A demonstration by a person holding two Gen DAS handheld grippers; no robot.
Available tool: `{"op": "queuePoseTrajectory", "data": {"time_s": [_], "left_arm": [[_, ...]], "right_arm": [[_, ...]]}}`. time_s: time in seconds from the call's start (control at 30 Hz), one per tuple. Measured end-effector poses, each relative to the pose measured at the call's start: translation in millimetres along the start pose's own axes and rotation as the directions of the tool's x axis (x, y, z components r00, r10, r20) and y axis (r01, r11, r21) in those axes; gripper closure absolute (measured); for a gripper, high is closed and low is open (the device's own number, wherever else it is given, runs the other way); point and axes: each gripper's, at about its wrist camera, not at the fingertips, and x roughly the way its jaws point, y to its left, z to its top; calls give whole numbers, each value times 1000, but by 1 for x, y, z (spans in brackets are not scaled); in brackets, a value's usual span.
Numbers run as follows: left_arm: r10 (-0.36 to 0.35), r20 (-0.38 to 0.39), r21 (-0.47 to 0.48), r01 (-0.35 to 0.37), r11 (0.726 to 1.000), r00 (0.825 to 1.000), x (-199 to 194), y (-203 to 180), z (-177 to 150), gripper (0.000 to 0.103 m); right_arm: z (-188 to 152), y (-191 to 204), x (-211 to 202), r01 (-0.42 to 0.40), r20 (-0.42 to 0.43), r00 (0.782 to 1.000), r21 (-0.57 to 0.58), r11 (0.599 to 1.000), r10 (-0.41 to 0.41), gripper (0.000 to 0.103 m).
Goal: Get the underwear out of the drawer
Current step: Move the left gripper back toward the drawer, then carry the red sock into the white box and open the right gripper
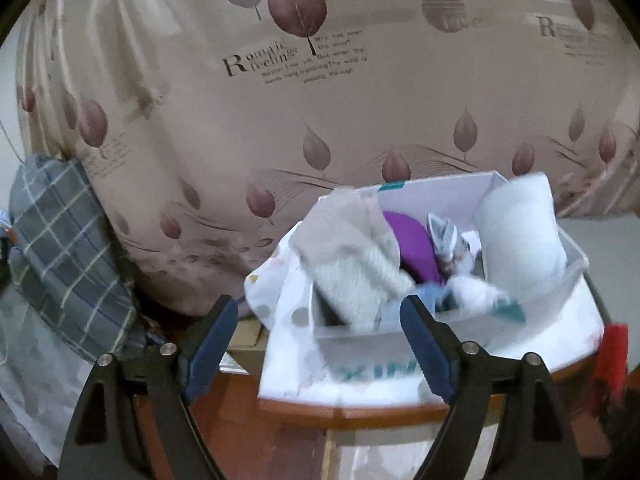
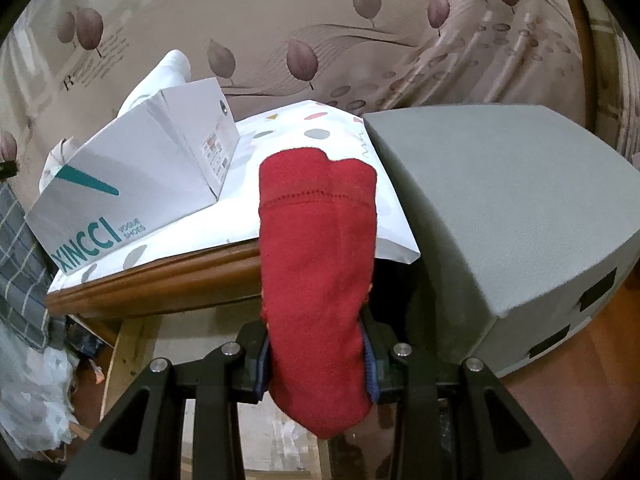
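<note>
The right gripper (image 2: 318,364) is clamping a red garment (image 2: 316,264), its blue pads pressing in on both sides of the folded cloth, which is standing up in front of the camera and hiding part of the worktop (image 2: 160,276) edge behind it. The left gripper (image 1: 320,324) is hovering with its fingers wide apart and nothing between them, just near of the box (image 1: 440,196).

The box is sitting on a dotted white sheet (image 2: 320,136) that is covering the wooden worktop. Inside it, clothes are lying in a heap: a grey-white knit piece (image 1: 352,280) at the left, a purple item (image 1: 412,248) in the middle, a patterned grey cloth (image 1: 444,240) beside it, and a pale roll (image 1: 520,232) leaning against the right wall. A grey block (image 2: 500,216) is standing to the right of the sheet, close beside the red garment. A plaid bundle (image 1: 60,248) is lying at the far left.

The box side is reading "XINCCI VOGUE SHOES" in teal. The leaf-print curtain (image 1: 280,80) behind is carrying "Romantic feelings" with smaller lines too blurred to read fully.
</note>
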Motion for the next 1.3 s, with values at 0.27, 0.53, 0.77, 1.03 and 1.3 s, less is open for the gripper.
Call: {"op": "queuePoseTrajectory", "data": {"time_s": [0.27,0.53,0.77,1.03,1.3], "left_arm": [[60,-35,-116,-64,991,998,6,23,-85,21],[119,-147,-250,-153,956,982,47,49,-140,21],[167,-186,-176,-200,964,968,63,50,-160,21],[115,-201,-240,-163,957,973,63,62,-163,19],[138,-211,-238,-188,953,968,63,64,-163,19]], "right_arm": [[-3,15,-8,14,33,999,-82,997,-11,68],[1,26,-17,13,50,999,-130,991,-7,68],[31,31,-32,20,31,999,-140,990,-16,68],[89,57,-68,28,90,996,-217,976,-9,68],[136,120,-94,-23,138,988,-326,945,71,68]]}}
